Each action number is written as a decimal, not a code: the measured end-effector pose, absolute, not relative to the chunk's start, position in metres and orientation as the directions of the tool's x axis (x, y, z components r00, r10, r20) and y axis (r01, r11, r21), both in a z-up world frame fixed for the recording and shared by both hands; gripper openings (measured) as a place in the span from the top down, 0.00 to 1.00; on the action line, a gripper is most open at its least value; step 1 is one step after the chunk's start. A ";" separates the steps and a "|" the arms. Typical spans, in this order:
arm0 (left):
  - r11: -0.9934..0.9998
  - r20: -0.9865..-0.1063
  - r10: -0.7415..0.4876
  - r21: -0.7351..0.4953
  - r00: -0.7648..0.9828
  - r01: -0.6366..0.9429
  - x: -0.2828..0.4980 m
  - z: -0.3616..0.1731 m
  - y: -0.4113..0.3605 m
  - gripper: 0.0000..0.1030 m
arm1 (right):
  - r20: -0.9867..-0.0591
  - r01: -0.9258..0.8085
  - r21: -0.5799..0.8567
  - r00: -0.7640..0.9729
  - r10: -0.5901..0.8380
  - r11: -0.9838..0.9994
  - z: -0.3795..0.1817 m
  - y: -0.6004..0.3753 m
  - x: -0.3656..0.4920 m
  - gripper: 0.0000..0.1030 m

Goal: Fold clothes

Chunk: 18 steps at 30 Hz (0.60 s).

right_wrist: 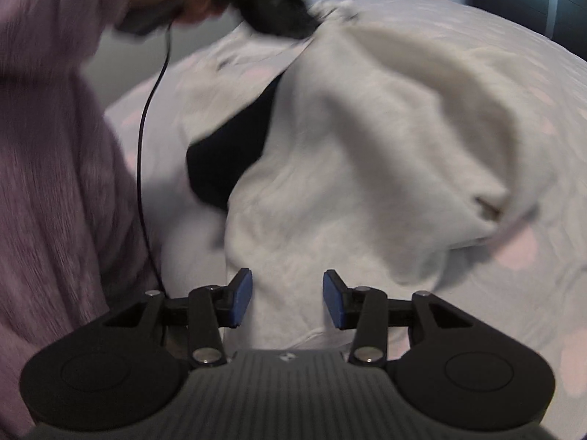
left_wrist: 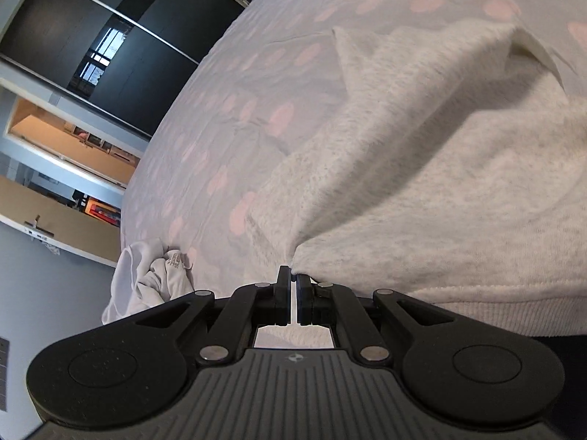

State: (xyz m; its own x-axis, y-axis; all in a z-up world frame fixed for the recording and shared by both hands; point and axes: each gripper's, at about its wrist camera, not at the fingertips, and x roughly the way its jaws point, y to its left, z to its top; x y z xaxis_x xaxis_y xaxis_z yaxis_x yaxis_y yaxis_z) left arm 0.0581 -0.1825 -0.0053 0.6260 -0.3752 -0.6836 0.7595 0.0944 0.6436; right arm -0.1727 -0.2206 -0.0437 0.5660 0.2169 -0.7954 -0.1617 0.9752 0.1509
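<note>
1. Starting at the far left of the left wrist view: a crumpled white garment (left_wrist: 146,278) sits at the edge of the bed (left_wrist: 227,117), lower left, well apart from the action.
2. Centre bottom, the left gripper (left_wrist: 293,277) is clenched on a pinch of the sweatshirt (left_wrist: 422,168), with fabric tenting up to its tips.
3. The sweatshirt fills the right half of that view, part lifted off the dotted sheet, ribbed hem (left_wrist: 458,300) at lower right.
4. Over in the right wrist view, the right gripper (right_wrist: 288,299) is released, jaws wide, sweatshirt (right_wrist: 348,168) right in front of it.
5. Looks like soft, thick fleece: light, floppy, not slippery. I'd grab the hem or a shoulder seam, since mid-panel just bunches.
</note>
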 end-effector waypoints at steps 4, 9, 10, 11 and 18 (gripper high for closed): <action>0.103 -0.693 -0.384 0.625 0.610 0.774 0.057 -0.010 -0.182 0.99 | -0.811 -0.171 0.118 0.552 0.194 0.978 -0.064 -0.218 -0.167 0.57; 0.093 -0.697 -0.382 0.624 0.607 0.776 0.061 -0.021 -0.193 0.99 | -0.822 -0.145 0.142 0.534 0.198 0.979 -0.077 -0.229 -0.161 0.80; 0.094 -0.698 -0.381 0.623 0.606 0.776 0.061 -0.021 -0.193 0.99 | -0.821 -0.145 0.150 0.533 0.205 0.978 -0.078 -0.229 -0.162 0.84; 0.093 -0.698 -0.379 0.625 0.608 0.775 0.061 -0.021 -0.194 0.99 | -0.820 -0.146 0.157 0.532 0.211 0.977 -0.078 -0.230 -0.163 0.89; 0.093 -0.683 -0.383 0.642 0.622 0.761 0.063 -0.020 -0.197 0.99 | -0.746 -0.103 0.076 0.655 0.125 0.992 -0.044 -0.235 -0.186 0.96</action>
